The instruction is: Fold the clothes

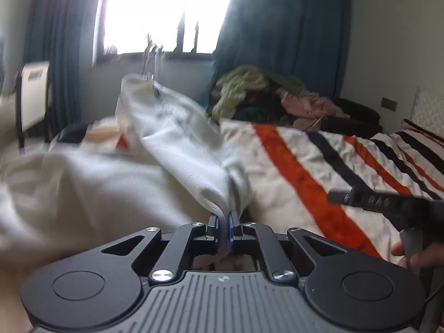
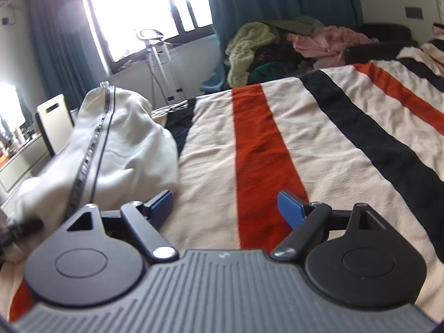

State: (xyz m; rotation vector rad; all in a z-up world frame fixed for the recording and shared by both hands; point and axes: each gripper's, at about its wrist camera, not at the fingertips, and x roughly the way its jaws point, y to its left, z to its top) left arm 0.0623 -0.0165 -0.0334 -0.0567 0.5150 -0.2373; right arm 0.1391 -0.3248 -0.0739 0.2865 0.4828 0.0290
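Clamping a thin folded edge of the white cotton garment with a black trim stripe (image 1: pixel 177 149), the left claw (image 1: pixel 224 223) holds it raised over the striped cream, orange and black bedspread (image 1: pixel 291 172). At three o'clock the right claw (image 2: pixel 226 205) hangs wide and empty. Such a shallow pinch could slip, dropping the cloth into a bunched heap.

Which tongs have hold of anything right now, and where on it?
The left tongs are shut on the white garment, pinching a folded edge of the fabric. The right tongs are open over the striped blanket, holding nothing.
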